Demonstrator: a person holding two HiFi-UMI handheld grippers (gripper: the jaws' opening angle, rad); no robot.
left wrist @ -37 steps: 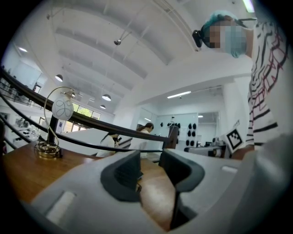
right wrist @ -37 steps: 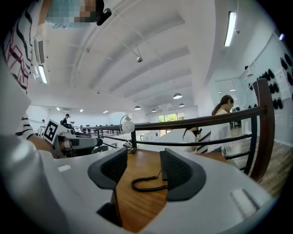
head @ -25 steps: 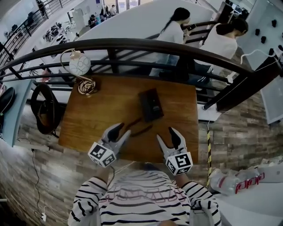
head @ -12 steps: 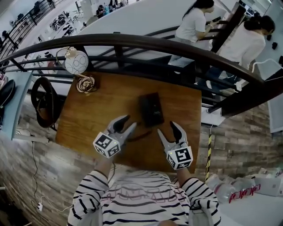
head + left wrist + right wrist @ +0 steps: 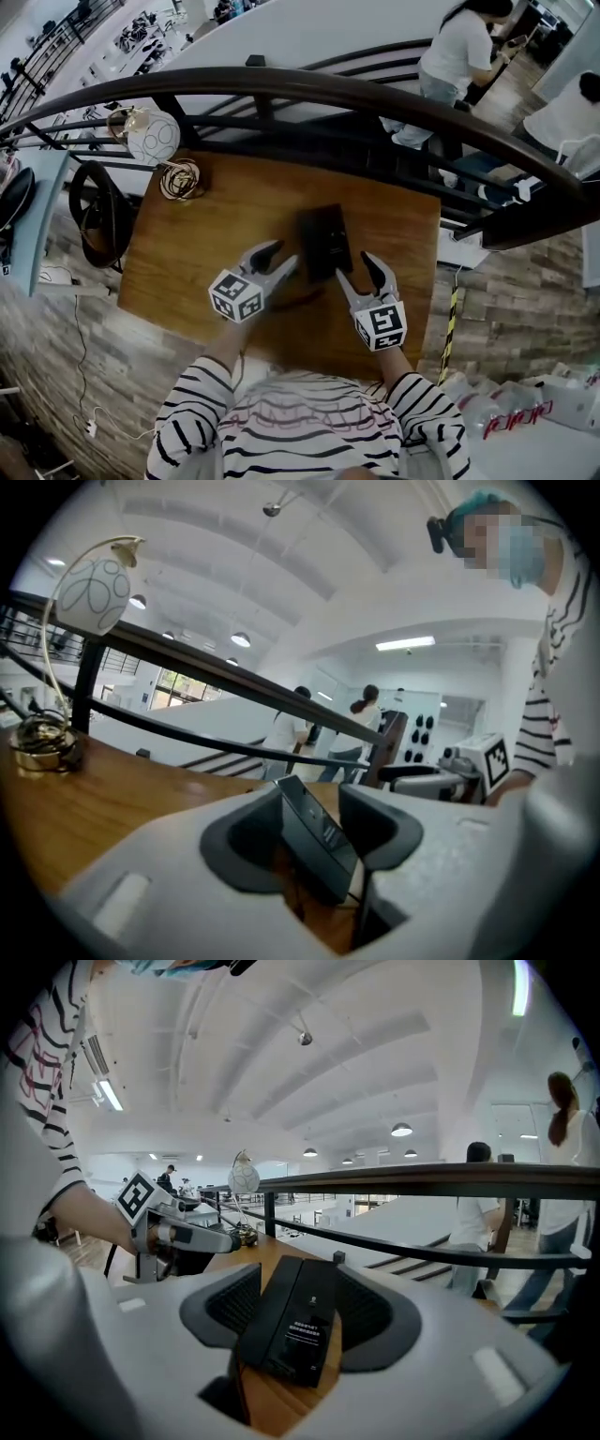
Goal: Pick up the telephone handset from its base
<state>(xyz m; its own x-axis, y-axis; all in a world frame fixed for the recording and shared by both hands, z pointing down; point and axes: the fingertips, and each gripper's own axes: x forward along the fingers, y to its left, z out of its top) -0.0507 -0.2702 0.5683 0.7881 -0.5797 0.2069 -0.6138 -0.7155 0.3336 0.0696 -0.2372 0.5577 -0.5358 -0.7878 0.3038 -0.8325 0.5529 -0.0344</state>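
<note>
A black telephone (image 5: 323,242) lies near the middle of the wooden table (image 5: 206,244), its handset (image 5: 269,1309) resting along the left side of its base (image 5: 314,1330). A dark cord (image 5: 302,298) curls off its near end. My left gripper (image 5: 277,260) sits just left of the phone's near end, jaws opening. In the left gripper view the phone (image 5: 317,841) shows between the pads, untouched. My right gripper (image 5: 358,272) stands open at the phone's near right corner. In the right gripper view the phone lies in the gap, pads apart from it.
A white globe lamp (image 5: 153,137) on a coiled brass foot (image 5: 181,178) stands at the table's far left corner. A dark curved railing (image 5: 375,94) runs behind the table. A black ring-shaped thing (image 5: 94,220) hangs off the left side. People stand beyond the railing.
Both grippers have moved forward across the table from its near edge toward the phone and now flank its near end. The phone has not moved.
</note>
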